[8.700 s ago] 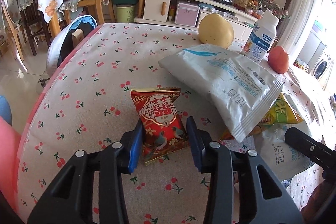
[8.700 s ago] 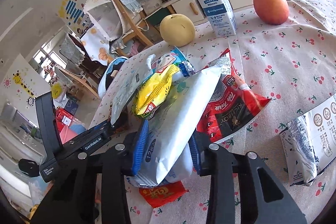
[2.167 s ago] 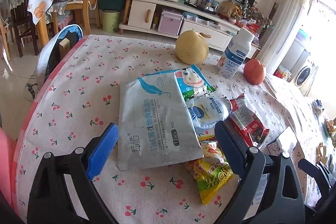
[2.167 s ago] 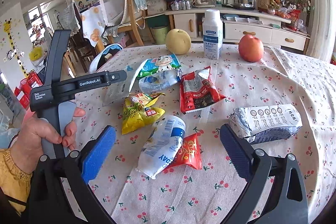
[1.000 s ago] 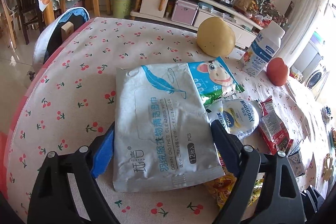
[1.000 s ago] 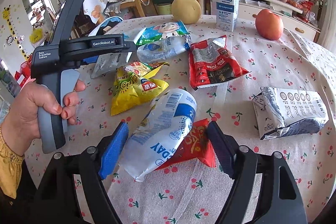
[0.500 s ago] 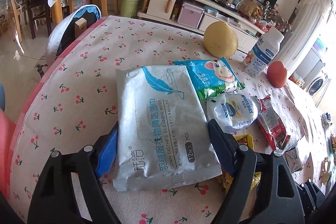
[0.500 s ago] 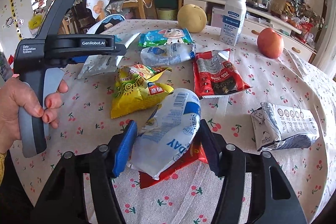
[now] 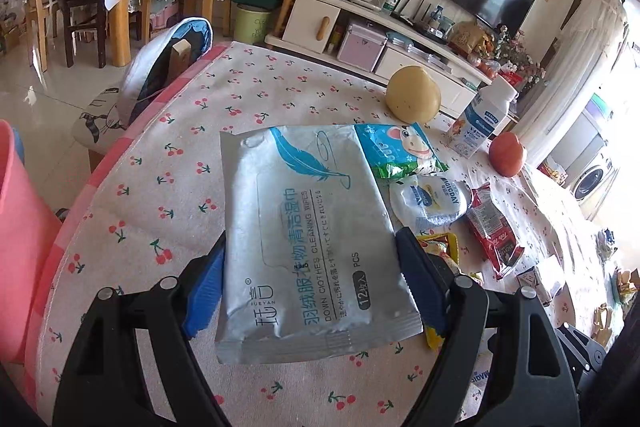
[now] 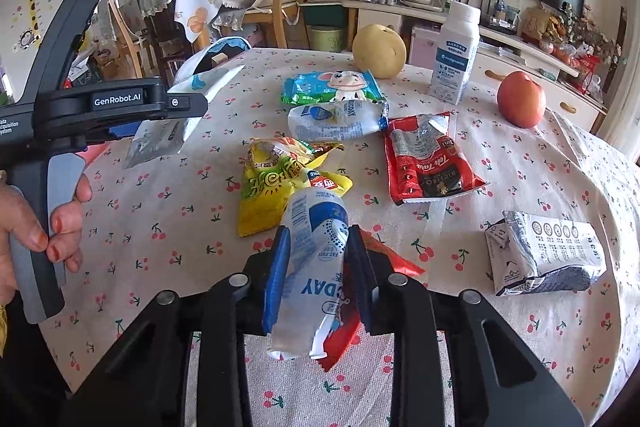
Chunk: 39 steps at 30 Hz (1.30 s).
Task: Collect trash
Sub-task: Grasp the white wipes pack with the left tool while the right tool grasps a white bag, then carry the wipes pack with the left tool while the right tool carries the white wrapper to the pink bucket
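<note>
The right gripper (image 10: 316, 267) has just been closing, and its blue pads now pinch a crumpled white-and-blue milk pouch (image 10: 314, 259) from both sides, near edge of the table. Under that pouch lies a red snack wrapper (image 10: 348, 307), poking out to the right of the jaws. Over on the left, the left gripper (image 9: 310, 279) grips a big silver wipes packet (image 9: 304, 227) across its width, pads against both long edges, jaws spread wide around it. In the right wrist view that packet hangs clear of the cherry-print tablecloth (image 10: 160, 227), with a hand (image 10: 36, 227) wrapped round the gripper's grey handle.

Still scattered on the cloth: a yellow snack bag (image 10: 276, 183) just beyond the pinched pouch, a second flattened milk pouch (image 10: 336, 121) farther back, a green-and-blue cow-print packet (image 10: 332, 87) behind that, a red coffee sachet (image 10: 428, 159) to the right, and a crushed grey-white carton (image 10: 548, 255) near the right edge. At the far side stand a yellow pear (image 10: 379, 51), a white bottle (image 10: 456, 55) and a red apple (image 10: 521, 99). A pink bin (image 9: 20, 227) sits off the table's left edge.
</note>
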Available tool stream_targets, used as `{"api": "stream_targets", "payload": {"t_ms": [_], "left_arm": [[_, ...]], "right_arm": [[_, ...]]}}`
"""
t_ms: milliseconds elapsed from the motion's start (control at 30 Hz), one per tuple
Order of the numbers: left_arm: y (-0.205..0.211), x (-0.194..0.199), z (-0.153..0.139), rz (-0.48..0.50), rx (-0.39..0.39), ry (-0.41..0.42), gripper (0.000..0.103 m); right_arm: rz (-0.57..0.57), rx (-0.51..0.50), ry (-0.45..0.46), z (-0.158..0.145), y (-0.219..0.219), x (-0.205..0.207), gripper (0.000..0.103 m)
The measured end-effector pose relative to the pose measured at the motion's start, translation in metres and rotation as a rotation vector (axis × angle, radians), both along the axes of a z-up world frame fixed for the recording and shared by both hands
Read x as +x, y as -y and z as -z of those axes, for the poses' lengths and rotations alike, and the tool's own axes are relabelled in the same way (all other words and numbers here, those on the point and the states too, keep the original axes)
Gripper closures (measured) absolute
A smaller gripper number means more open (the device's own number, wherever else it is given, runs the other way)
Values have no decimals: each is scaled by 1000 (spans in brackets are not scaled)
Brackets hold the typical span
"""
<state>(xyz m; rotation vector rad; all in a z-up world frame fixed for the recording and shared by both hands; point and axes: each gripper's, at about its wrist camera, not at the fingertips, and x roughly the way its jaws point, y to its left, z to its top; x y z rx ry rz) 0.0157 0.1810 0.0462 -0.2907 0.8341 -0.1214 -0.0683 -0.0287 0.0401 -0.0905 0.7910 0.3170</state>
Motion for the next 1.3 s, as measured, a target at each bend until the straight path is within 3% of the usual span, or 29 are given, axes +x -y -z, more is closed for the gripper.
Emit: {"api": "stream_targets", "payload": {"t_ms": [233, 733, 1000, 1300], "left_arm": [[-9, -22, -9, -11, -19, 19, 23], [-30, -59, -31, -46, -42, 80, 22], [-58, -61, -44, -144, -24, 121, 22], [-111, -65, -57, -310, 2, 147, 22]], "right_arm": [[-15, 0, 27, -6, -8, -11, 83], [-16, 20, 82, -32, -24, -26, 84], [-35, 73, 88, -52, -46, -22, 84], [-113, 165, 68, -68, -104, -11, 84]]}}
